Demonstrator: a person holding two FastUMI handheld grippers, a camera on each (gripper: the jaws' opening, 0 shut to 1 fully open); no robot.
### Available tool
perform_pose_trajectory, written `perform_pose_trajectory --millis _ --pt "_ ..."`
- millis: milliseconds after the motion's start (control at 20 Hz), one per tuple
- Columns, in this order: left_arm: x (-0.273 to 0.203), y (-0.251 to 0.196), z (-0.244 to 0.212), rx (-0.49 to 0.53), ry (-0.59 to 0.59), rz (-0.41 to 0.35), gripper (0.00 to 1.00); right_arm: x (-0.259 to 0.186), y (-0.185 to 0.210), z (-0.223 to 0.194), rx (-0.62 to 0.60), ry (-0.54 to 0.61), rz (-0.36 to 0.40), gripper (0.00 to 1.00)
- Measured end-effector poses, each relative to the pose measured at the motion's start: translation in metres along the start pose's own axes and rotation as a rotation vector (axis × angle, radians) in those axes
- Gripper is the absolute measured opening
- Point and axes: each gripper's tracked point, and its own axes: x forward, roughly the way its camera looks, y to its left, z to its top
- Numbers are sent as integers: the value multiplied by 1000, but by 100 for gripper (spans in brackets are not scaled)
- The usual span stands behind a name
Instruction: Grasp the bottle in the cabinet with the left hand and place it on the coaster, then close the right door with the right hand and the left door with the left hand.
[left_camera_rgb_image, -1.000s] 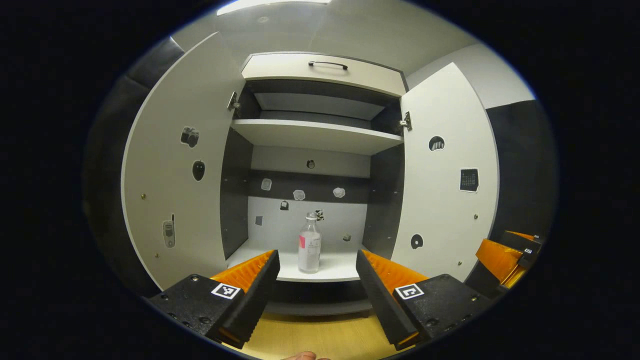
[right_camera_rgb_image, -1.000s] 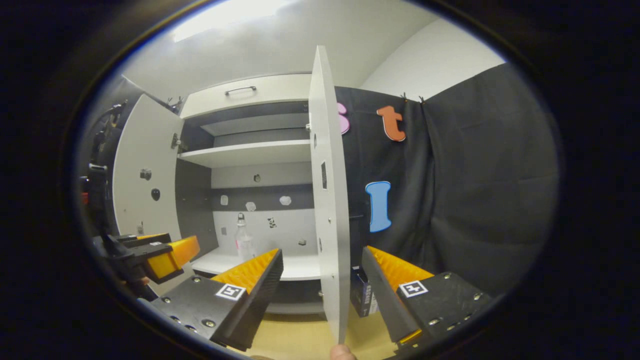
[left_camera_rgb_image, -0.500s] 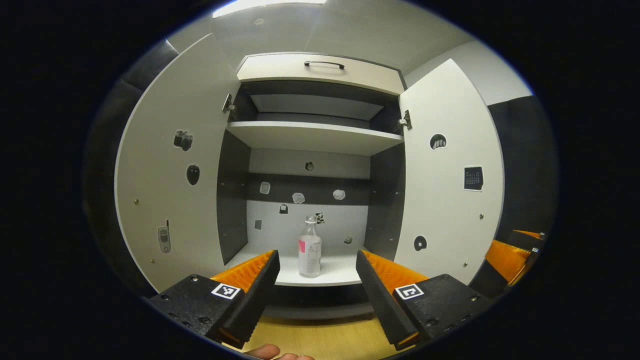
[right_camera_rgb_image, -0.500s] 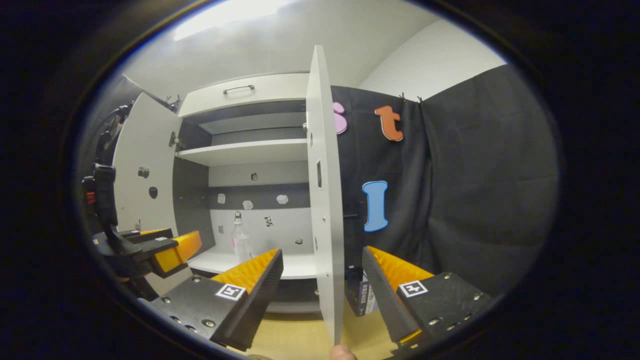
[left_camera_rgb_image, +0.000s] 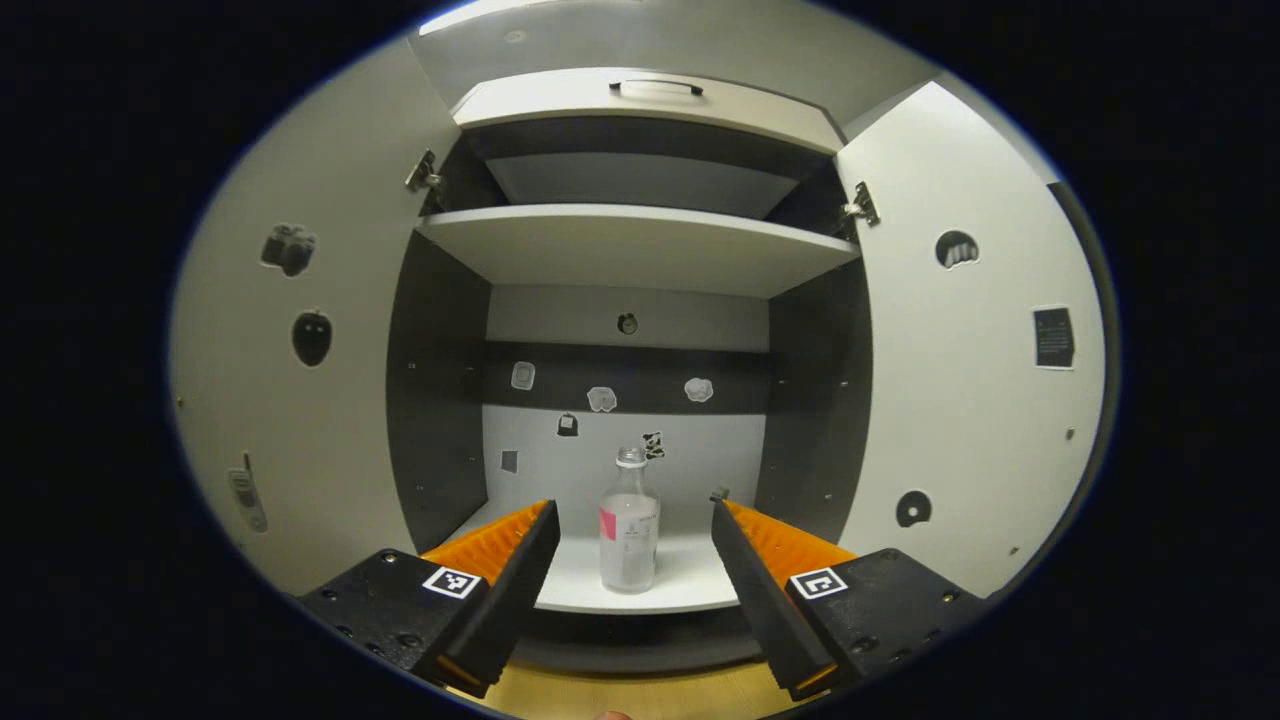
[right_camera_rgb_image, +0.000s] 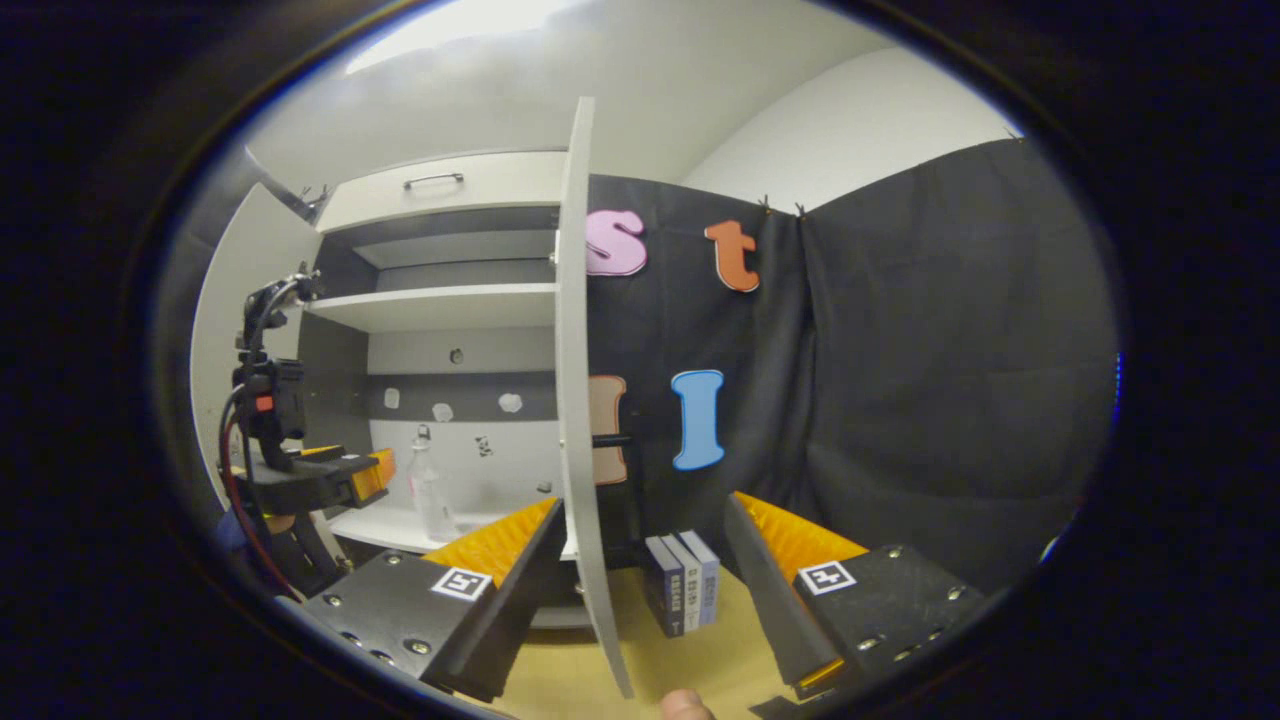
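Here the cabinet stands with both doors swung wide, the right door edge-on between the right gripper's spread, empty fingers. Books stand on the wooden floor beyond it. The left gripper, jaws wide and empty, frames the upright bottle near the lower shelf's front edge.

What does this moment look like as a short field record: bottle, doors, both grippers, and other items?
bottle: bottle upright on the cabinet's lower shelf, ungrasped
left gripper: left gripper open, short of the bottle, lined up with it
right gripper: right gripper open, fingers either side of the right door's edge, not touching
left door: left door open
right door: right door open
other: books on the wooden surface
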Motion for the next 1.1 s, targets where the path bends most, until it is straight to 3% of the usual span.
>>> perform_pose_trajectory --millis 150,300,700,800,850,1100 --pt "43 0 -13 -4 33 7 100 11 -26 2 -9 2 -62 96" --pt "82 2 -28 -6 74 15 96 17 -35 3 -17 10 -107 96" --pt "140 13 -61 -9 165 59 96 25 -45 0 -37 39 -160 96" --pt "148 15 -62 -8 165 51 91 25 -46 -1 -36 42 -162 96" --pt "146 16 -62 -5 160 55 78 26 -46 -1 -35 41 -161 96" --pt "136 15 -60 -36 162 13 77 25 -41 3 -30 31 -132 96"
